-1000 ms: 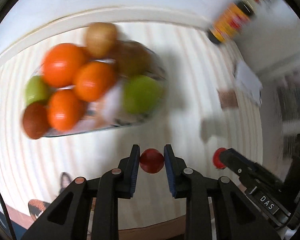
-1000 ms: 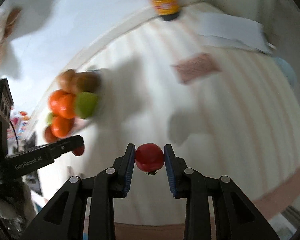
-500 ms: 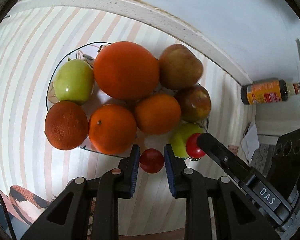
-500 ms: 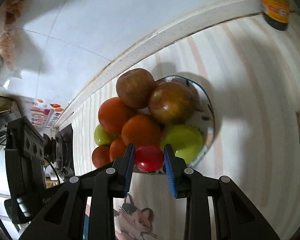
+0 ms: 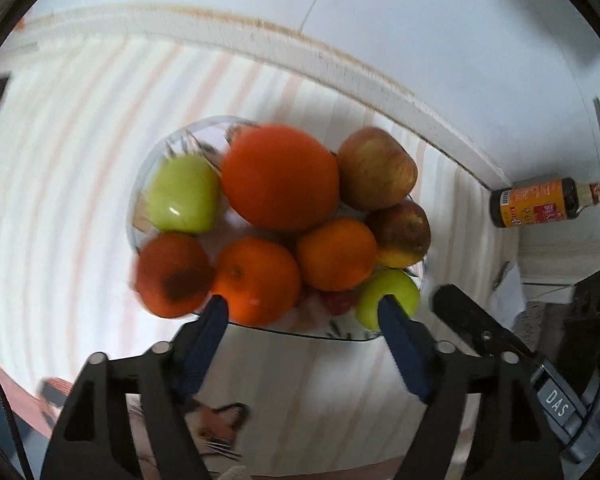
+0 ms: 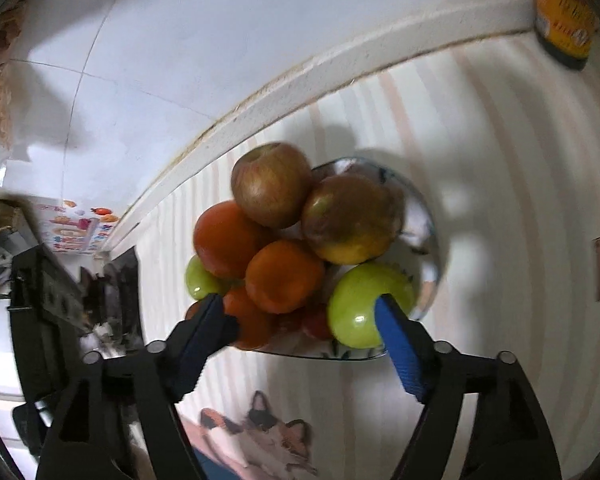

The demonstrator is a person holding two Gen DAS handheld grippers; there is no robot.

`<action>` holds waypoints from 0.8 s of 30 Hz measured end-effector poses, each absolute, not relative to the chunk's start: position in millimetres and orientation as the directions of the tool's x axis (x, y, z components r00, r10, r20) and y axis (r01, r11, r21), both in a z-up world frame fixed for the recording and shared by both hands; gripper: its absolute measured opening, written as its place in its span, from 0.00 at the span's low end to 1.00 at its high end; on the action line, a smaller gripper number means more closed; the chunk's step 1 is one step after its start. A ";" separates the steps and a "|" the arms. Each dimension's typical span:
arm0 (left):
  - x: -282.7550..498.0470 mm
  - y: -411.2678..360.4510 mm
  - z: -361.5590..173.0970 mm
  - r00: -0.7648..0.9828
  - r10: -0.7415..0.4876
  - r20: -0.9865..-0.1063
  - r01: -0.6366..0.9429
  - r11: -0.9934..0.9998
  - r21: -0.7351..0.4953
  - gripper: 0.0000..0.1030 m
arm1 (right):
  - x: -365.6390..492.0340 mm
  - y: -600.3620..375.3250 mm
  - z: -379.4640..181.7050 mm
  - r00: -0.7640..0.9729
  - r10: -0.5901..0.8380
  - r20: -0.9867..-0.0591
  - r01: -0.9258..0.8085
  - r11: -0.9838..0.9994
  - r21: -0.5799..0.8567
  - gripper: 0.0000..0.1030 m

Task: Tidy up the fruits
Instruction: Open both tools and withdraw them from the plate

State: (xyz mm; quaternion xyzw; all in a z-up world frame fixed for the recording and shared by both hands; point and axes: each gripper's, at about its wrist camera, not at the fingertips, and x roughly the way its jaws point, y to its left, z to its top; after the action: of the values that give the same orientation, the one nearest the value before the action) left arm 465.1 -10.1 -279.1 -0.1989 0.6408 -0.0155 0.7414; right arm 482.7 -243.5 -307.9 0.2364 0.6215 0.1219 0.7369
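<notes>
Fruit's heaped in the bowl [image 5: 140, 216]; two tomatoes [image 6: 314, 322] sit at 6 o'clock by the rim. Left gripper [image 5: 302, 322] and right gripper [image 6: 300, 316] just opened wide, both empty. Pile's tall, so a bump could roll those tomatoes off.
</notes>
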 end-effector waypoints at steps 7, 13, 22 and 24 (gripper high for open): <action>439.0 2.5 -259.3 0.225 -0.030 -0.974 -0.164 0.984 -0.069 0.90 | 460.6 -227.0 -278.9 0.249 0.148 -0.957 -0.034 0.989 0.144 0.93; 419.9 17.1 -254.3 0.247 0.034 -0.968 -0.177 0.984 -0.011 0.90 | 442.0 -219.7 -268.8 0.272 0.112 -0.956 -0.046 0.994 0.103 0.93; 380.9 12.8 -217.9 0.340 0.050 -0.939 -0.161 0.987 -0.006 0.91 | 405.4 -213.0 -220.6 0.384 0.096 -0.918 -0.052 0.995 0.083 0.94; 368.2 10.3 -204.4 0.370 0.051 -0.927 -0.150 0.989 -0.006 0.91 | 390.6 -210.8 -204.2 0.417 0.084 -0.905 -0.060 0.996 0.064 0.94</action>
State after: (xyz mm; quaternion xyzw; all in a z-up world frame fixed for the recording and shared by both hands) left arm 368.2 10.3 -204.4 -0.0444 0.5578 0.0607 0.8266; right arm 390.6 -210.8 -204.2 0.0110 0.5381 0.0426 0.8417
